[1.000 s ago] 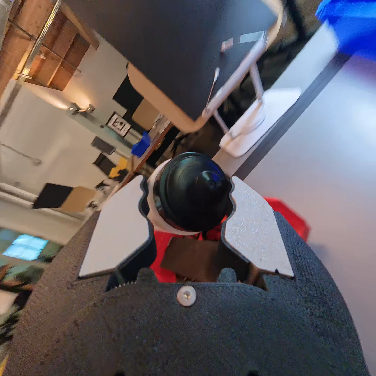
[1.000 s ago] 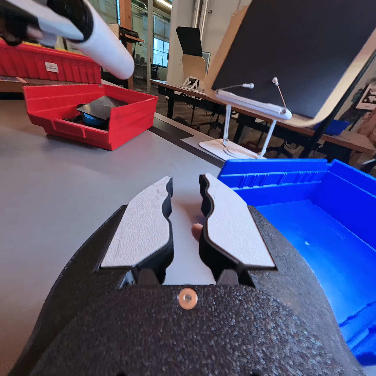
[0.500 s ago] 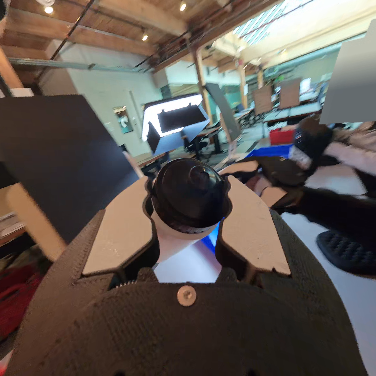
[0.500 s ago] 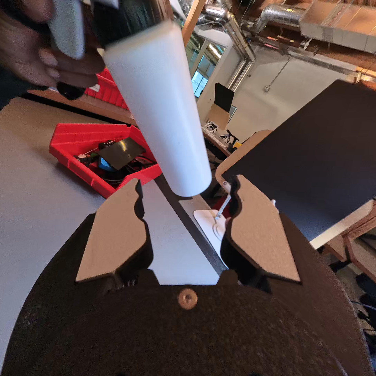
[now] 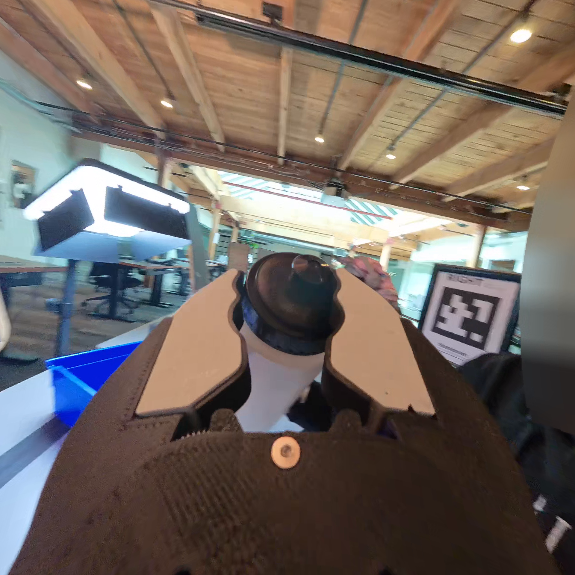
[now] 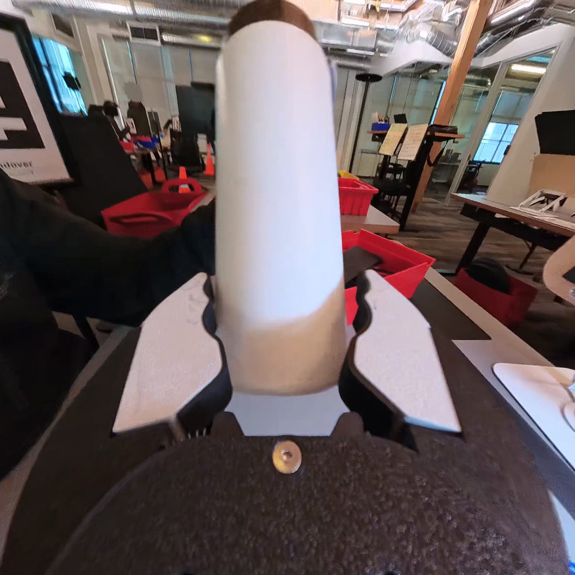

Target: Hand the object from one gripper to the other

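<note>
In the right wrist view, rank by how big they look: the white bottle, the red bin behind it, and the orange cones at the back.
1. white bottle, though it sits right at the camera between the right gripper fingers, so nearness inflates it.
2. red bin, partly hidden behind the bottle.
3. orange cones, far off and tiny; true size unsure.

White cylindrical bottle: smooth matt body, plastic by look. Its black domed cap: glossy plastic, ribbed band round the rim. Left gripper: rough layered black plastic shell, pale grainy matt pads. Right gripper: coarse pebbled black shell, same pads. Behind the bottle, red bin: smooth semi-gloss plastic. Ceiling above the cap: bare wood planks.
</note>
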`<state>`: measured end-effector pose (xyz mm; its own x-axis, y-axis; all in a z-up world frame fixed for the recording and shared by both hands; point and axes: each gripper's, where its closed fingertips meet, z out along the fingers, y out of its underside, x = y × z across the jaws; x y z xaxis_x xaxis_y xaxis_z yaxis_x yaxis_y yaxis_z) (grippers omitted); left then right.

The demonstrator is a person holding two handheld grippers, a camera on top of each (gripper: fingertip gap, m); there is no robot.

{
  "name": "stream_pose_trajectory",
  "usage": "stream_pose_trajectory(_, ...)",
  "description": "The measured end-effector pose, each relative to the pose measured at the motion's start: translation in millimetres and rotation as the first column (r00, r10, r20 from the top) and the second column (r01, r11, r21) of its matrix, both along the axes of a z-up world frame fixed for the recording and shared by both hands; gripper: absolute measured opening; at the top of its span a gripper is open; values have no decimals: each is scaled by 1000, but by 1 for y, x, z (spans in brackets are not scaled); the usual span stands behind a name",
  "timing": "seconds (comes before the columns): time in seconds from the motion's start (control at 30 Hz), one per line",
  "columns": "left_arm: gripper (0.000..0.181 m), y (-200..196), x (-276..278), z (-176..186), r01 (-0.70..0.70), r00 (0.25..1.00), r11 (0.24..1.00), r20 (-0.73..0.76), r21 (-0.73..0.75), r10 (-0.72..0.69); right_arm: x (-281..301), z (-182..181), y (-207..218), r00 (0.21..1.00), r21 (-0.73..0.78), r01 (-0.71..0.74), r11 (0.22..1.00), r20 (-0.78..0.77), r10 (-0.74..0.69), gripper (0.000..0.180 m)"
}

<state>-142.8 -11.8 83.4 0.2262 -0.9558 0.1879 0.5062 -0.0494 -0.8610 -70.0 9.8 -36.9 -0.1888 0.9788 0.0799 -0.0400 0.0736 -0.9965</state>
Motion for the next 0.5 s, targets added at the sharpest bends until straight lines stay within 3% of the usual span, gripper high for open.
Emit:
stream_pose_trajectory(0.03,51,6,-4,-3,-49,999,999,-10,1,49,1,2,-2,1000,20,9,1000,4,-10,56)
stream_pose_trajectory(0.07,49,12,-5,-8,-94,995,996,-45,-4,93,2,10,-2,999,33,32,999,-43,-30,10)
stream_pose_trajectory(0.1,47,18,-3,-15,-124,989,992,-87,-19,122,3,18,-2,993,34,52,998,-103,-48,2)
stream_pose_trajectory(0.13,44,24,2,-23,-150,982,988,-124,-44,144,-1,12,-1,996,43,66,997,-66,-63,19)
stream_pose_trajectory(0.17,33,34,6,-34,-196,969,979,-165,-61,184,-10,-5,5,993,70,109,992,39,-112,48)
stream_pose_trajectory(0.2,14,45,7,-45,-257,950,965,-197,-57,242,-15,-19,10,984,94,131,987,107,-141,61)
stream_pose_trajectory(0.23,1,53,7,-54,-284,941,957,-210,-60,266,-17,-21,9,988,65,116,991,92,-122,60)
stream_pose_trajectory(0.37,1,56,5,-57,-303,925,952,-250,-37,284,-15,-32,18,983,60,128,990,123,-134,61)
stream_pose_trajectory(0.5,22,55,1,-60,-287,922,957,-283,-35,266,-15,-33,23,989,0,108,994,102,-107,63)
